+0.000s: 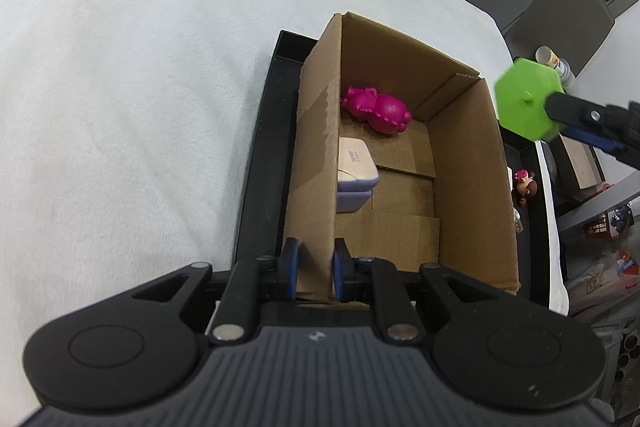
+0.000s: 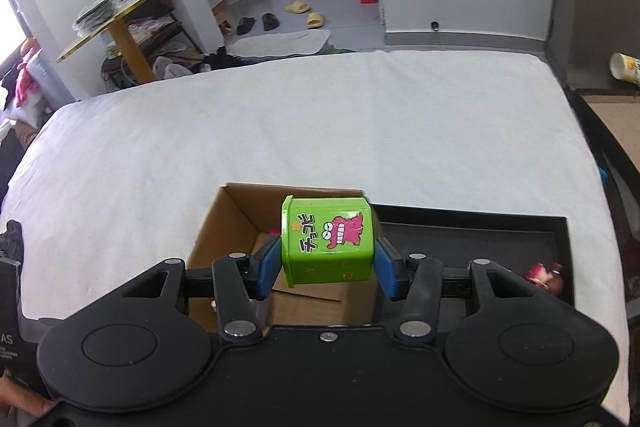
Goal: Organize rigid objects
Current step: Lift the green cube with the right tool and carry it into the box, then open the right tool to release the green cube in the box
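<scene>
An open cardboard box [image 1: 472, 187] stands in a black tray [image 1: 260, 163] on the white cloth. Inside lie a magenta toy figure [image 1: 378, 109] at the far end and a white-and-lilac case [image 1: 356, 169] against the left wall. My left gripper [image 1: 314, 269] is shut on the box's near left wall. My right gripper [image 2: 328, 265] is shut on a green hexagonal container [image 2: 328, 245] with a pink cartoon print. It hangs above the box [image 2: 228, 227] in the right wrist view. From the left wrist the same container [image 1: 528, 99] shows just past the box's right wall.
A small brown-and-pink figurine [image 1: 524, 187] lies in the tray right of the box, and shows as the figurine [image 2: 546, 277] in the right wrist view. The white cloth [image 2: 280, 127] spreads wide to the left and far side. A chair and a cup stand off the table's right edge.
</scene>
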`<state>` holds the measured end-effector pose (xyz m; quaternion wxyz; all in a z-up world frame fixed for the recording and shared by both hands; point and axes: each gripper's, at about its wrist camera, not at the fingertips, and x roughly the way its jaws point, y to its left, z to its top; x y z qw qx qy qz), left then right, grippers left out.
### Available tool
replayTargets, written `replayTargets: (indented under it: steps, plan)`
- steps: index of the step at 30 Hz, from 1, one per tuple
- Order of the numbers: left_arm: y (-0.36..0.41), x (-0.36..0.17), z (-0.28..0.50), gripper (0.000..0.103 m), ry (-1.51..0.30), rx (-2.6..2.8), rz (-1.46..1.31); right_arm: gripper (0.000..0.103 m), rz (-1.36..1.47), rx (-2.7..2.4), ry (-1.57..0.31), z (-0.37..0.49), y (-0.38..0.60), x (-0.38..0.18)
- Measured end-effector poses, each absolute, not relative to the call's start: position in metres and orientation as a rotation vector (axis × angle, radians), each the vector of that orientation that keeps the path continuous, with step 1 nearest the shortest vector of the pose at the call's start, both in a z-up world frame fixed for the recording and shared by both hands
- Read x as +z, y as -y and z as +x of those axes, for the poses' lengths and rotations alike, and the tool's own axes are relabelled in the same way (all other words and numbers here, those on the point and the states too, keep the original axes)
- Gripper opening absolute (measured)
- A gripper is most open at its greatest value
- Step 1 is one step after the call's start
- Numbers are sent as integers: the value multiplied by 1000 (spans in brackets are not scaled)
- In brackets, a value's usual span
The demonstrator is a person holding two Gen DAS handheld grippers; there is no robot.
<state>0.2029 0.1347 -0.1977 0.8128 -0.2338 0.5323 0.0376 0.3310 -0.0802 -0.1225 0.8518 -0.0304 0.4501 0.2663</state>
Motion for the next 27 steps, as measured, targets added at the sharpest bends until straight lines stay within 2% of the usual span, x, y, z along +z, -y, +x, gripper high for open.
replayTargets:
  steps: [27]
  plan:
    - [-144,-201,205,16,-1143,58,-522,49,-365,642,-1034,317,8,-175]
